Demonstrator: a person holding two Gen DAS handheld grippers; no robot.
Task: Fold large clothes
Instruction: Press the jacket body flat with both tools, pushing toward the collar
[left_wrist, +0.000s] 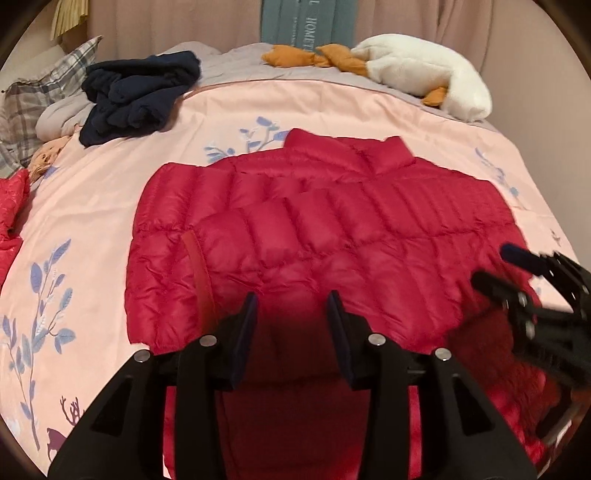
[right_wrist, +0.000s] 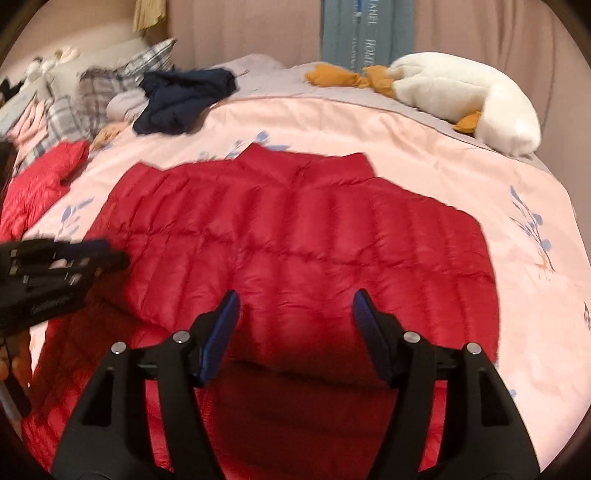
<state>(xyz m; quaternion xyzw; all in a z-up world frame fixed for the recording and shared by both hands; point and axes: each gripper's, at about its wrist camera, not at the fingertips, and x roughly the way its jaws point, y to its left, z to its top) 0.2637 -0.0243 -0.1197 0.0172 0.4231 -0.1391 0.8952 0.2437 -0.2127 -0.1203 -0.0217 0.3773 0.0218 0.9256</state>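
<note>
A red quilted puffer jacket (left_wrist: 314, 229) (right_wrist: 295, 229) lies spread flat on the pink bedspread (left_wrist: 92, 206), its collar at the far end. My left gripper (left_wrist: 293, 299) hovers over the jacket's near hem area. Its jaws stand apart and the fabric shows below them, not pinched. My right gripper (right_wrist: 295, 295) hangs wider apart over the near right part of the jacket, also with nothing pressed between its pads. Each gripper shows in the other's view: the right gripper (left_wrist: 493, 264) at the jacket's right edge, the left gripper (right_wrist: 116, 253) at its left edge.
A crumpled navy garment (left_wrist: 140, 96) lies at the far left of the bed, beside a plaid pillow (left_wrist: 37, 96). A white plush goose (left_wrist: 424, 70) with orange feet rests at the far right. Another red garment (right_wrist: 40, 177) lies at the left edge. Curtains hang behind.
</note>
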